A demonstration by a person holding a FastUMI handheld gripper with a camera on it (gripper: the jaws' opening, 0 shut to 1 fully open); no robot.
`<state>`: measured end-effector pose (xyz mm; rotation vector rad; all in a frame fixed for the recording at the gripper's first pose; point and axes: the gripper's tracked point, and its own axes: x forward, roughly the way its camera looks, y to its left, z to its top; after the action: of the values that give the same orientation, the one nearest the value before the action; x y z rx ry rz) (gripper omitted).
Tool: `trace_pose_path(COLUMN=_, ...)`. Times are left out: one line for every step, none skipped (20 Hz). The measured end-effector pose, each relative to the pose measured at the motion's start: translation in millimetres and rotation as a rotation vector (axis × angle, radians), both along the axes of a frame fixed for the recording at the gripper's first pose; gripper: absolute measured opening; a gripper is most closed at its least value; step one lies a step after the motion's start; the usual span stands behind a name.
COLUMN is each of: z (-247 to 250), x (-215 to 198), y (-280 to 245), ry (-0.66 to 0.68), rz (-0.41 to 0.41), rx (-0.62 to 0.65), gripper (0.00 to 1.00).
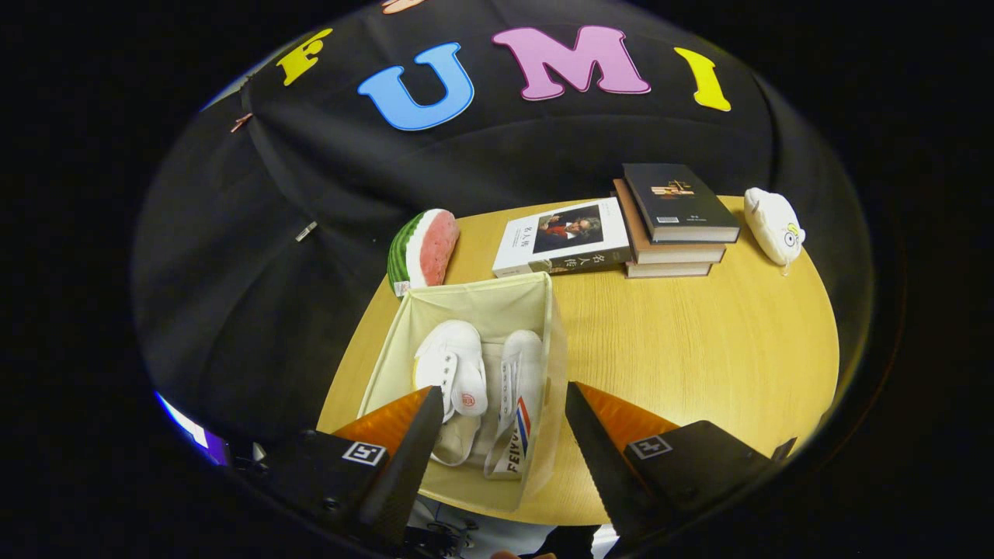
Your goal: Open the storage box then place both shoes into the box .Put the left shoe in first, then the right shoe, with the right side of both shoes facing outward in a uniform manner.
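Wooden table (699, 341) carries the open storage box (388, 353) at its near-left part. Both white shoes (458, 365) lie inside the box — side by side. Gripper (503, 404) above the box: fingers spread wide, holding nothing.

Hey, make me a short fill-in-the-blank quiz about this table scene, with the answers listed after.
1. Both white canvas shoes lie inside the beige fabric storage ____.
2. The hand-held gripper hovers above it with its fingers ____, holding nothing.
3. The watermelon-slice toy lies on the round wooden ____, behind the container.
4. The dark hardcover book tops a ____ of books.

Answers: box; open; table; stack
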<state>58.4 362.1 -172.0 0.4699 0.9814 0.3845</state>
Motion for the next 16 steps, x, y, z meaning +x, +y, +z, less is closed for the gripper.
trace_pose_path(z=3.5, x=1.5, y=-7.0, ry=-0.023, rz=-0.007, rx=-0.002, gripper=0.97)
trace_pose_path(z=8.0, x=3.3, y=-14.2, ry=-0.050, rz=-0.016, rx=-0.003, gripper=0.97)
trace_pose_path(z=13.9, x=6.8, y=-24.6, ry=-0.086, rz=-0.028, rx=-0.009, gripper=0.97)
trace_pose_path(z=19.3, x=8.8, y=-32.9, ry=-0.113, rz=-0.035, rx=-0.015, gripper=0.97)
trace_pose_path(z=26.4, x=12.2, y=-43.9, ry=-0.150, rz=-0.045, rx=-0.026, gripper=0.97)
trace_pose_path(z=34.0, x=15.7, y=-56.2, ry=-0.189, rz=-0.054, rx=-0.038, gripper=0.97)
trace_pose_path(z=41.6, x=19.2, y=-69.5, ry=-0.230, rz=-0.064, rx=-0.054, gripper=0.97)
trace_pose_path(z=49.9, x=21.9, y=-84.3, ry=-0.269, rz=-0.074, rx=-0.072, gripper=0.97)
trace_pose_path(z=57.4, x=22.1, y=-98.3, ry=-0.307, rz=-0.085, rx=-0.094, gripper=0.97)
trace_pose_path(z=65.1, x=23.5, y=-113.3, ry=-0.344, rz=-0.097, rx=-0.117, gripper=0.97)
trace_pose_path(z=72.9, x=24.5, y=-130.8, ry=-0.386, rz=-0.110, rx=-0.146, gripper=0.97)
trace_pose_path(z=81.1, x=27.1, y=-144.6, ry=-0.412, rz=-0.119, rx=-0.165, gripper=0.96)
trace_pose_path(z=88.1, x=26.3, y=-158.1, ry=-0.442, rz=-0.130, rx=-0.185, gripper=0.96)
trace_pose_path(z=94.2, x=24.9, y=-171.5, ry=-0.468, rz=-0.138, rx=-0.206, gripper=0.96)
trace_pose_path(z=98.2, x=21.9, y=-183.7, ry=-0.489, rz=-0.145, rx=-0.226, gripper=0.96)
trace_pose_path(z=99.3, x=16.5, y=-194.9, ry=-0.502, rz=-0.150, rx=-0.240, gripper=0.96)
